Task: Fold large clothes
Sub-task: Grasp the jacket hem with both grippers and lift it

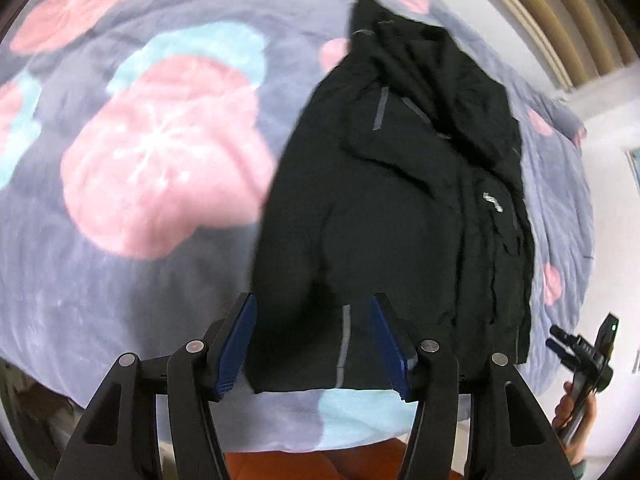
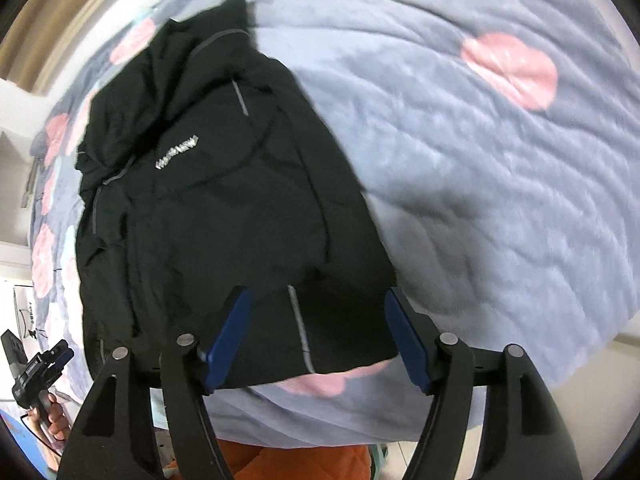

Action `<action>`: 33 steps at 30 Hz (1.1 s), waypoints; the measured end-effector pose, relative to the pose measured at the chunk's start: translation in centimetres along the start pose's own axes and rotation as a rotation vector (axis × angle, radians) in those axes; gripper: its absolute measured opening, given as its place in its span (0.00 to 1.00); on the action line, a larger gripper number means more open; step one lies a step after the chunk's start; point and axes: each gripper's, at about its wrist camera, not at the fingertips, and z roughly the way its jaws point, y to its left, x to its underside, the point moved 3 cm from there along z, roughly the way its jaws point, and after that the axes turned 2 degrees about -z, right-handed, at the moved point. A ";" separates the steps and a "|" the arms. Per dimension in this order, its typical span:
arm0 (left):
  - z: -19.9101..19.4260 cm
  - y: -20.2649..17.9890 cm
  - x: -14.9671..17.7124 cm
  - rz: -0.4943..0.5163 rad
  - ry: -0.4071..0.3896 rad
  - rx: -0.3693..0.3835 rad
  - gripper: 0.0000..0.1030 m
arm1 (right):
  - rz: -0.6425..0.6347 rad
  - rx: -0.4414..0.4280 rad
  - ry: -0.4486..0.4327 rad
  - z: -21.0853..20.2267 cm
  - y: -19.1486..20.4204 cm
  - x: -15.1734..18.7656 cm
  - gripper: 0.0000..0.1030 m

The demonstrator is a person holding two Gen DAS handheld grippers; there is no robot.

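My right view reads a pale logo on the jacket [image 2: 224, 208]; my left view shows only a smeared bit of it on the jacket [image 1: 400, 208]. Both tongs, left [image 1: 314, 346] and right [image 2: 318, 340], stand wide with nothing pinched, poised over the hem just ahead. It lies on the flowered blanket [image 1: 152, 152]. An orange cloth [image 2: 296, 462] shows below.

Both grippers [image 1: 314, 344] [image 2: 318, 338]: black linkage arms, silver pivot screws, blue-padded jaws.
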 end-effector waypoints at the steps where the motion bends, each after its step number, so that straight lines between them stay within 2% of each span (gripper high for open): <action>1: 0.5 0.7 0.1 -0.012 0.010 -0.010 0.59 | -0.002 0.005 0.007 0.2 -0.1 0.1 0.72; 3: 1.7 1.6 0.4 -0.034 0.040 -0.010 0.59 | -0.021 0.026 0.031 1.2 -0.6 0.3 0.72; 6: 3.8 2.8 1.0 -0.066 0.106 0.030 0.59 | -0.048 0.061 0.058 2.7 -1.2 0.4 0.72; 8: 5.3 3.2 1.4 -0.073 0.150 0.040 0.59 | -0.058 0.067 0.074 3.6 -1.8 0.5 0.72; 12: 7.0 3.3 2.0 -0.072 0.188 0.063 0.59 | -0.042 0.055 0.106 5.3 -3.2 0.9 0.72; 18: 7.4 2.9 2.1 -0.053 0.195 0.052 0.60 | 0.000 -0.019 0.134 7.1 -4.1 1.6 0.72; 19: 7.3 2.8 2.1 -0.053 0.190 0.047 0.60 | 0.007 -0.006 0.143 7.2 -4.2 1.7 0.72; 24: 5.9 3.0 1.8 -0.078 0.140 0.033 0.60 | -0.018 -0.045 0.144 7.3 -3.5 2.0 0.71; 26: 5.1 3.7 1.7 -0.103 0.102 0.031 0.60 | -0.058 -0.044 0.144 7.1 -2.8 2.3 0.60; 28: 5.0 4.3 1.4 -0.125 0.097 0.057 0.60 | -0.081 -0.077 0.146 6.9 -2.3 2.6 0.56; 30: 5.9 4.5 1.5 -0.143 0.134 0.103 0.60 | -0.103 -0.068 0.144 6.9 -2.1 2.7 0.56; 33: 6.9 3.6 2.0 -0.115 0.175 0.145 0.60 | -0.091 -0.079 0.156 7.1 -2.0 2.6 0.56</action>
